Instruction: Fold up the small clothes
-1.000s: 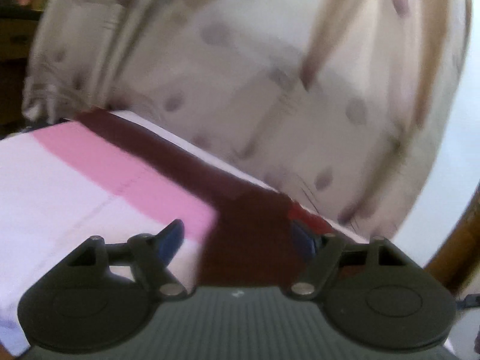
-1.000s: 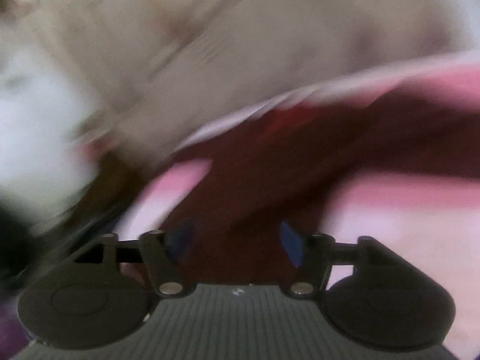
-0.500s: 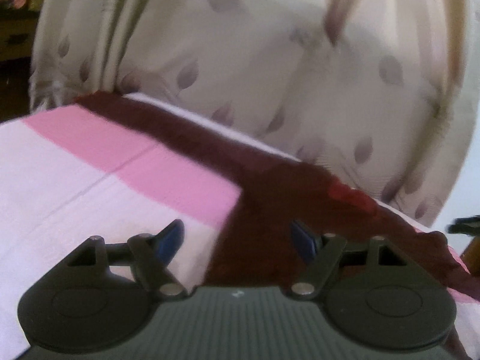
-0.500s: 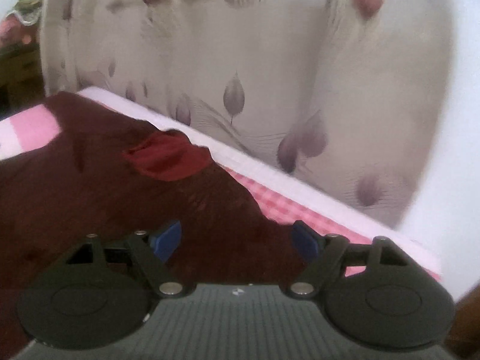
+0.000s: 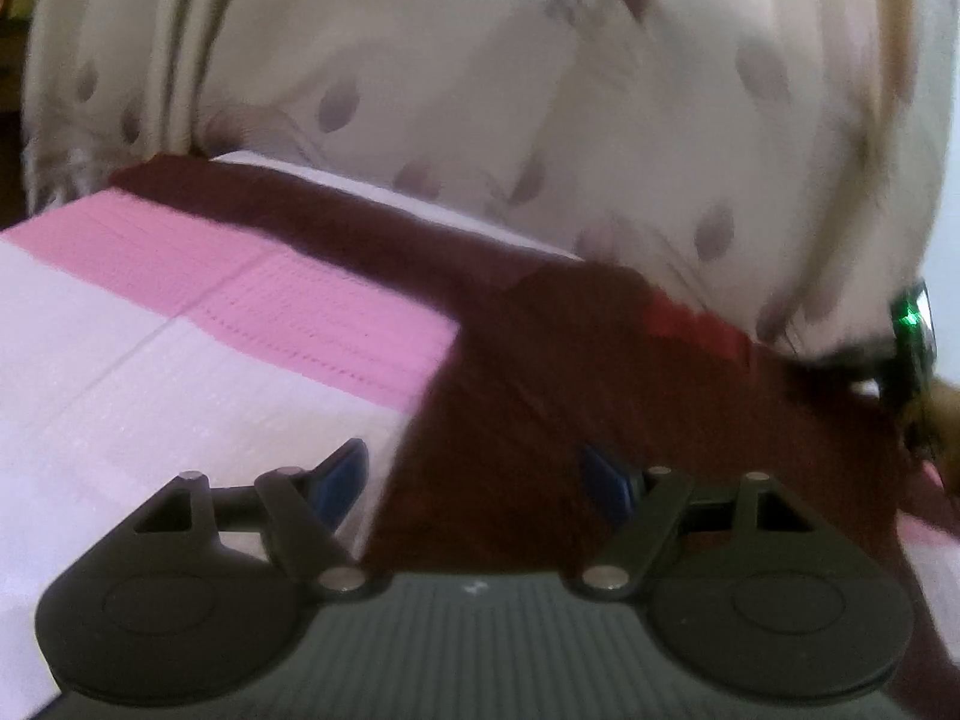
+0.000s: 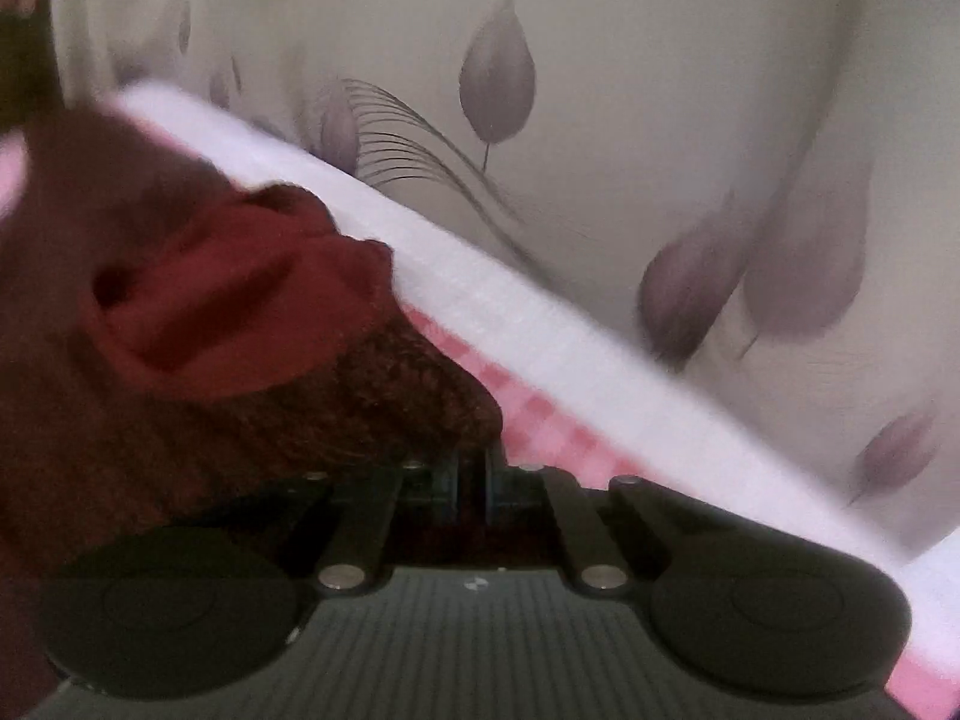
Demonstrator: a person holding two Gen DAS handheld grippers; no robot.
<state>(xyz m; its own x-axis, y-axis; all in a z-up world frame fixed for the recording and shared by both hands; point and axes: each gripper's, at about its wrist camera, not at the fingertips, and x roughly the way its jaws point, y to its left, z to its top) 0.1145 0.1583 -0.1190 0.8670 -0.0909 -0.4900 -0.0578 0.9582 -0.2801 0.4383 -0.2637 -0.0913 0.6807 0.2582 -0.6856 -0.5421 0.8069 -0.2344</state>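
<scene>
A dark maroon knitted garment [image 5: 540, 390] with a brighter red collar [image 5: 696, 324] lies spread on a pink and white bed cover [image 5: 180, 360]. My left gripper [image 5: 474, 480] is open just above the garment's near edge. Maroon fabric shows between its blue pads [image 5: 342, 474], untouched by them. In the right wrist view the garment [image 6: 150, 450] fills the left side, its red collar [image 6: 240, 312] bunched up. My right gripper [image 6: 474, 480] is shut, its fingers pressed together on the garment's knitted edge beside the collar.
A pale curtain with leaf prints [image 5: 540, 90] hangs right behind the bed's far edge. The same curtain [image 6: 660, 120] fills the right wrist view. A white border strip [image 6: 540, 348] runs along that edge. The other hand's tool [image 5: 912, 348] with a green light shows at the right.
My right gripper swung in close to the collar and went from wide open to shut on the garment's edge. The left gripper sank a little, still open; the other tool came into its view.
</scene>
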